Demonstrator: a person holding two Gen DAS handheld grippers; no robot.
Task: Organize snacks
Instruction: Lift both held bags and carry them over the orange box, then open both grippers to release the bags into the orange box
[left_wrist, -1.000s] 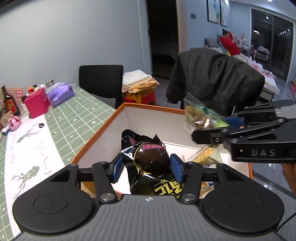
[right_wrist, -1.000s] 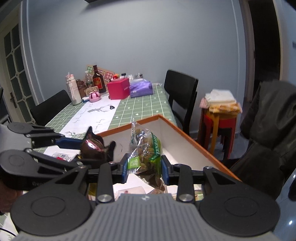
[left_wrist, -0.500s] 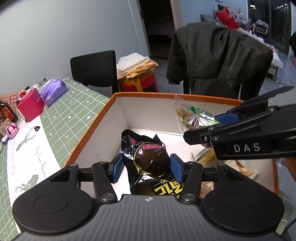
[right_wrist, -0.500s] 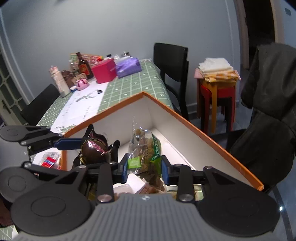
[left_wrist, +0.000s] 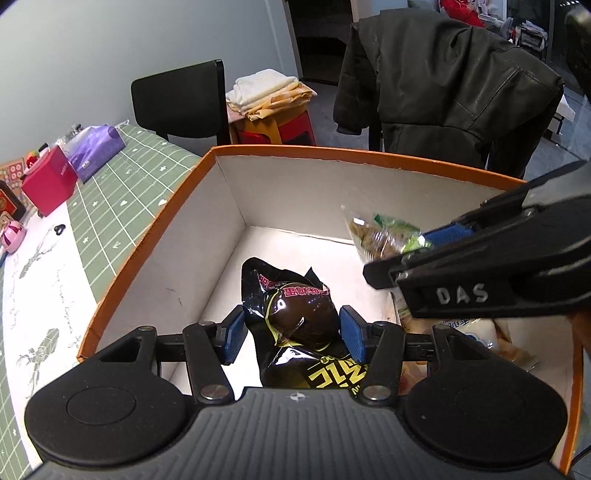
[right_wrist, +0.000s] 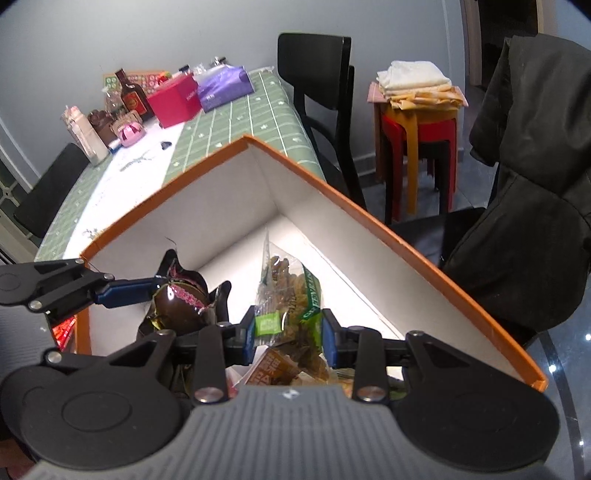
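Inside the orange-rimmed white cardboard box (left_wrist: 229, 192), the left gripper (left_wrist: 291, 334) pinches a glossy black snack packet (left_wrist: 301, 317); the right gripper (right_wrist: 288, 330) pinches a clear green-labelled snack bag (right_wrist: 286, 291), with bare floor toward the far corner.

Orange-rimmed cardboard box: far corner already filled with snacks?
No. The orange-rimmed cardboard box shows bare white floor in its far corner.

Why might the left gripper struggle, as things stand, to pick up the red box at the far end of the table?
Probably it cannot: the left gripper is shut on the black snack packet over the orange-rimmed box; the red box stands far across the table.
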